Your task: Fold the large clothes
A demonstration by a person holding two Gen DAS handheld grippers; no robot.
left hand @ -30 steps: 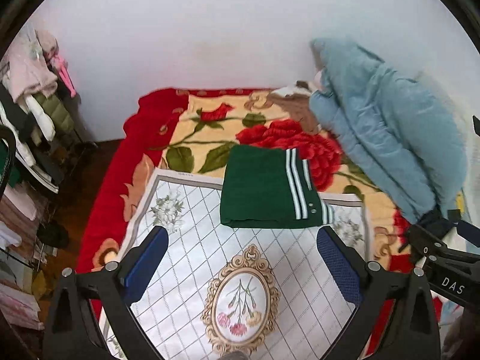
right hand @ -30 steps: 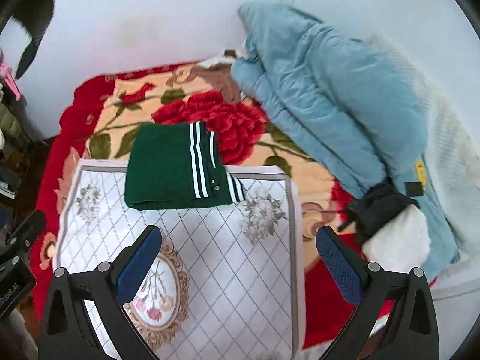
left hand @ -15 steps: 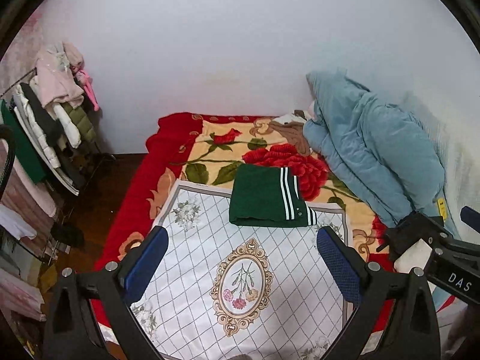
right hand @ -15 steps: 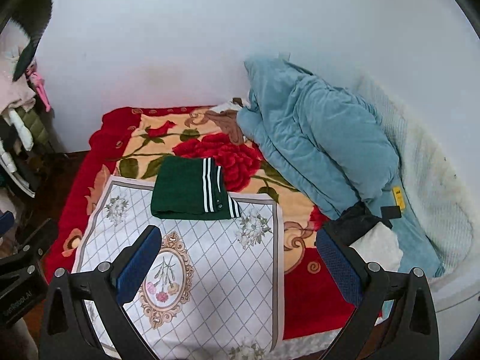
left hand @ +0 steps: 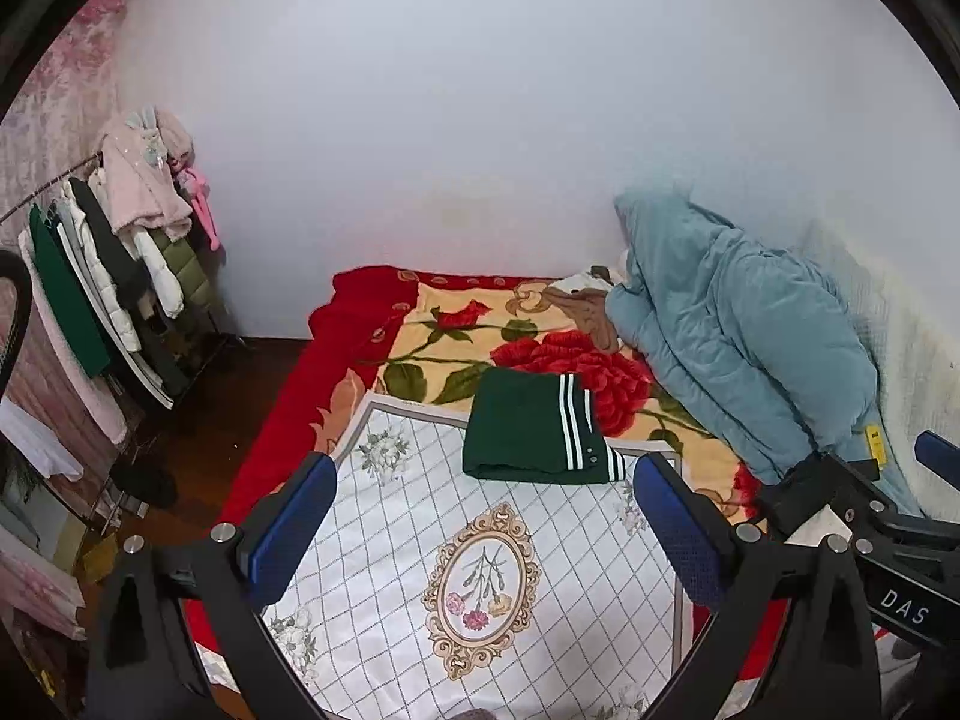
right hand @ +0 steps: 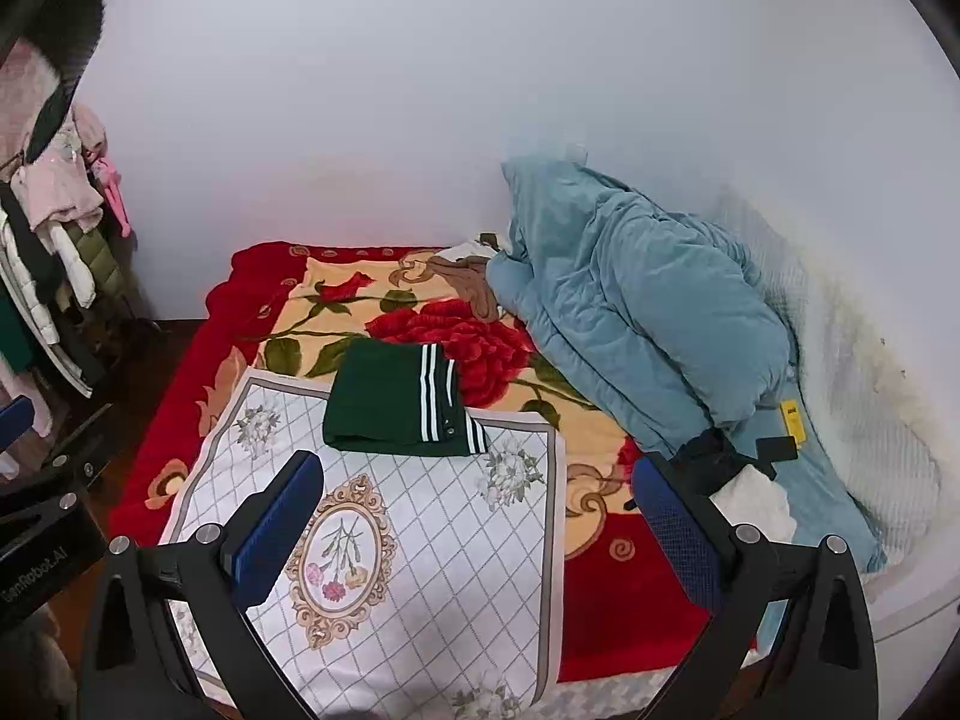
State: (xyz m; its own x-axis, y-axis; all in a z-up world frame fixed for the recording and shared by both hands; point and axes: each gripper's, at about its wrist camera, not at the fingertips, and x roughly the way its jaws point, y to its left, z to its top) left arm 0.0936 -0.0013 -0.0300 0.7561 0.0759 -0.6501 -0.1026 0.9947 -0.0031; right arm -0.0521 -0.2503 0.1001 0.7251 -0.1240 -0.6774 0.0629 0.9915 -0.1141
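A dark green garment with white stripes lies folded into a neat rectangle at the far edge of a white checked cloth on the bed. My left gripper is open, held well back from and above the garment, with nothing between its blue pads. My right gripper is open too, equally far back and empty. The right gripper's black frame shows at the right edge of the left wrist view.
A red floral blanket covers the bed. A bulky light-blue quilt is heaped along the right, against the white wall. A rack of hanging clothes stands at the left, over dark floor.
Both grippers have pulled back and up from the bed, so the folded green garment looks smaller and farther away. More of the wall and clothes rack has come into view.
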